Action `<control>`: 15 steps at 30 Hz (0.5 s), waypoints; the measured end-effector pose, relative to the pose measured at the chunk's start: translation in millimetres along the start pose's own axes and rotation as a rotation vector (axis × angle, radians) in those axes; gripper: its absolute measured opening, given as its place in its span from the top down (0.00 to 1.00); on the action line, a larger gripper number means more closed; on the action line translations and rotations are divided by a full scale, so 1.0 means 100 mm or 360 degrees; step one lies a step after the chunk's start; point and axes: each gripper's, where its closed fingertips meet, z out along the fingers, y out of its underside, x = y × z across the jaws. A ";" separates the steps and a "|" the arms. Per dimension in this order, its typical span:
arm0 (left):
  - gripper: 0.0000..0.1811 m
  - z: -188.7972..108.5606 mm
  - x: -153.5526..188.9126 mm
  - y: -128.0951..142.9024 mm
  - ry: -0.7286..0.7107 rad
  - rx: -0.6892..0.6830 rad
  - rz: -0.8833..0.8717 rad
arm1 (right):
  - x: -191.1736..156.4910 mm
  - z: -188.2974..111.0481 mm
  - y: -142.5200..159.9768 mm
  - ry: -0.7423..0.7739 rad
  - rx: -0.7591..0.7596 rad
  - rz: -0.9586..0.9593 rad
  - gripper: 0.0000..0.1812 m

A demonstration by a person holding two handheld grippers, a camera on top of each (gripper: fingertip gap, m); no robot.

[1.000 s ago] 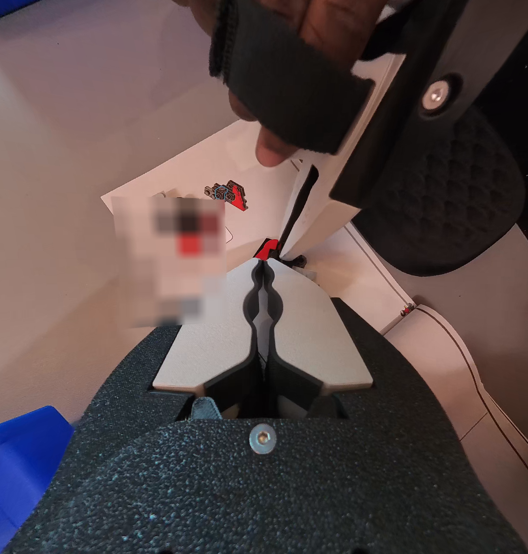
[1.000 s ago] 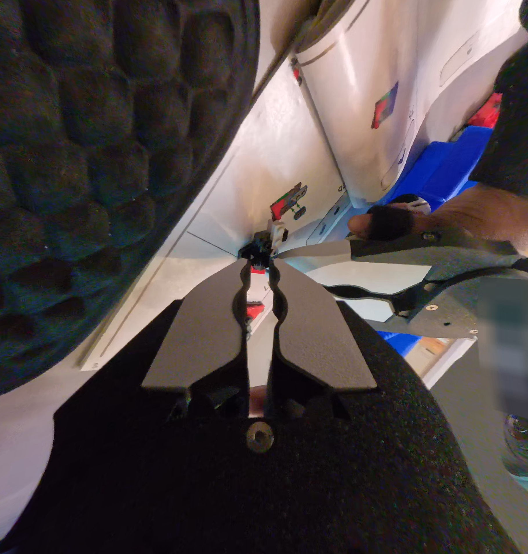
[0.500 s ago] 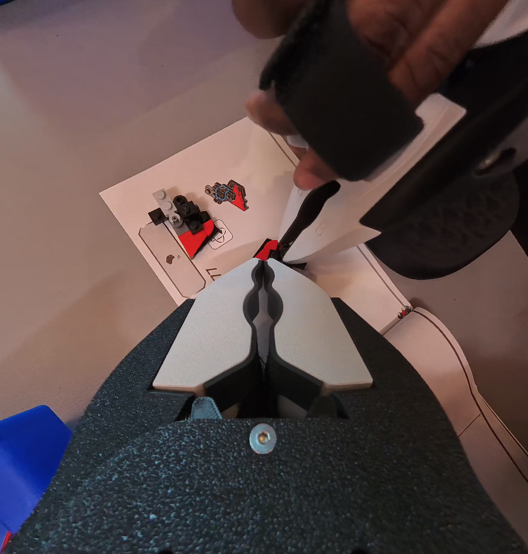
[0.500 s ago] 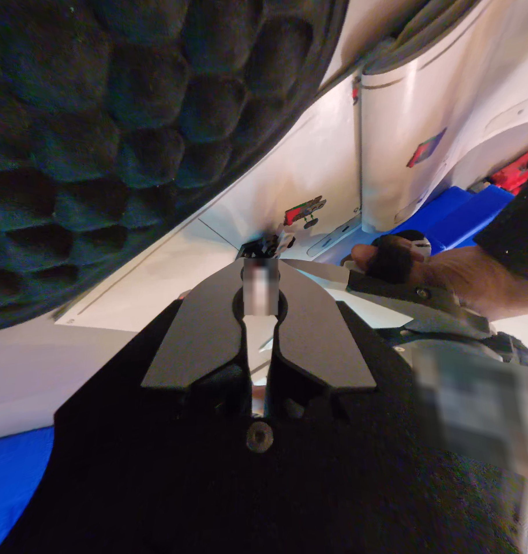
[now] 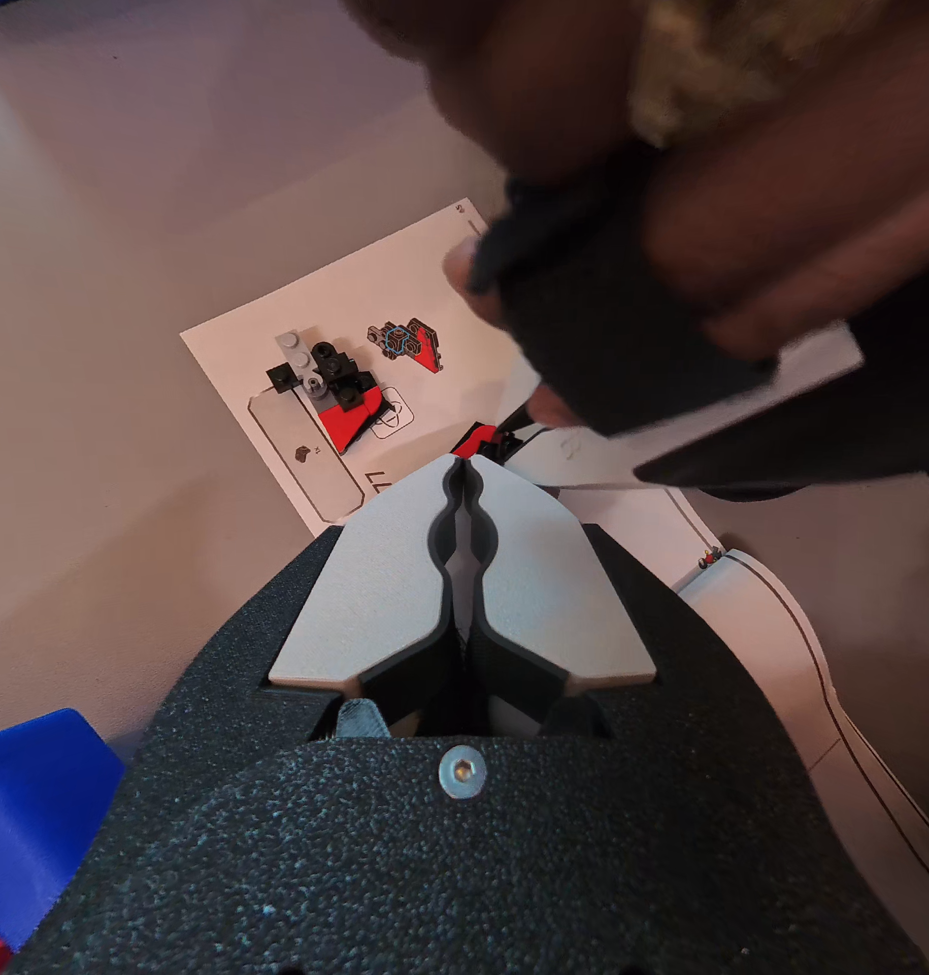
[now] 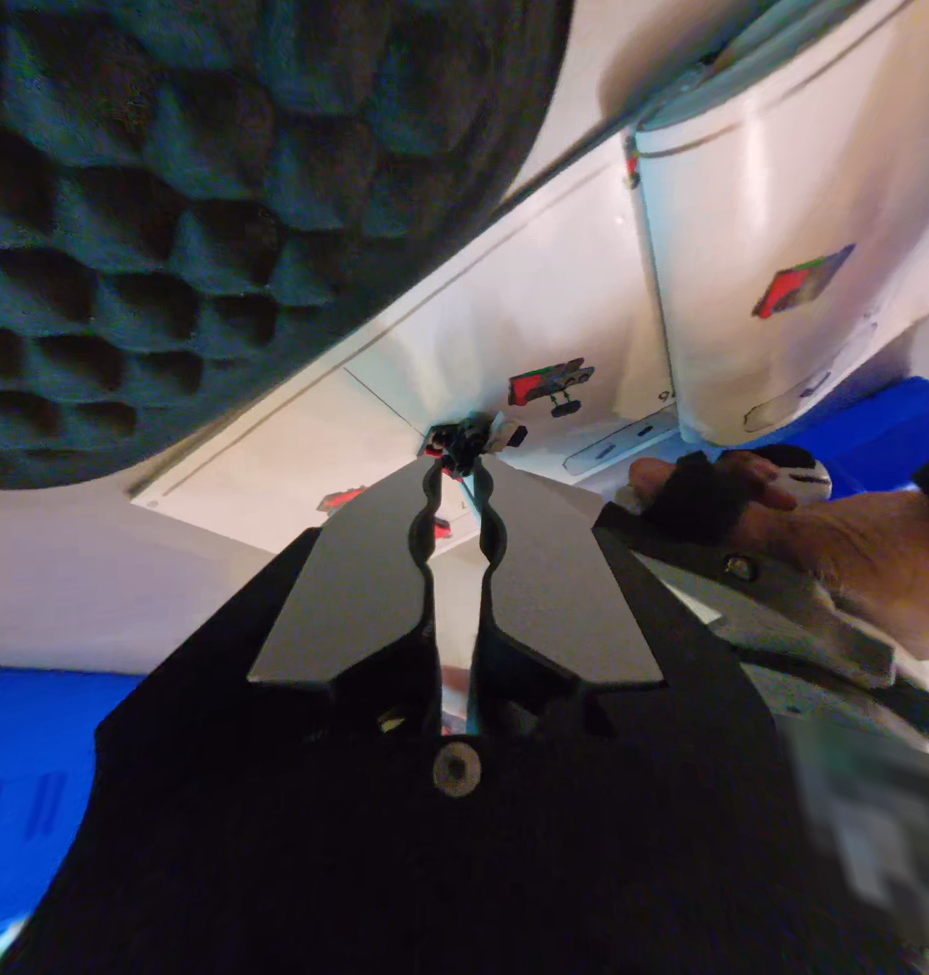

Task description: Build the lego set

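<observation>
My left gripper [image 5: 462, 464] is shut on a small red and black lego assembly [image 5: 473, 447] and holds it just above the white instruction sheet [image 5: 346, 295]. My right gripper [image 6: 458, 467] is closed on the same assembly [image 6: 470, 435] from the other side. In the left wrist view it comes in from the upper right, and its fingertips [image 5: 512, 427] meet the assembly's black end. A second assembly [image 5: 336, 390] of grey, black and red parts lies flat on the sheet to the left.
A blue bin [image 5: 30, 791] stands at the lower left, and more blue bins [image 6: 900, 422] lie beyond the curled pages [image 5: 768, 659]. A black honeycomb pad [image 6: 188, 211] rests beside the sheet [image 6: 504, 316]. A hand [image 6: 847, 538] holds the left gripper.
The right gripper and its hand have swung and tilted, and now fill the upper right of the left wrist view. The small assembly stays between both grippers' tips.
</observation>
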 end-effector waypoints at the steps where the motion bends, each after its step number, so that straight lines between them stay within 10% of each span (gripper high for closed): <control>1: 1.00 0.00 0.00 0.00 -0.0002 0.0000 0.0003 | 0.00 0.00 0.00 0.0040 0.0036 0.0049 0.93; 15: 1.00 0.00 0.00 0.00 -0.0007 0.0017 -0.0001 | 0.02 0.00 -0.02 0.0543 0.0181 0.0435 0.91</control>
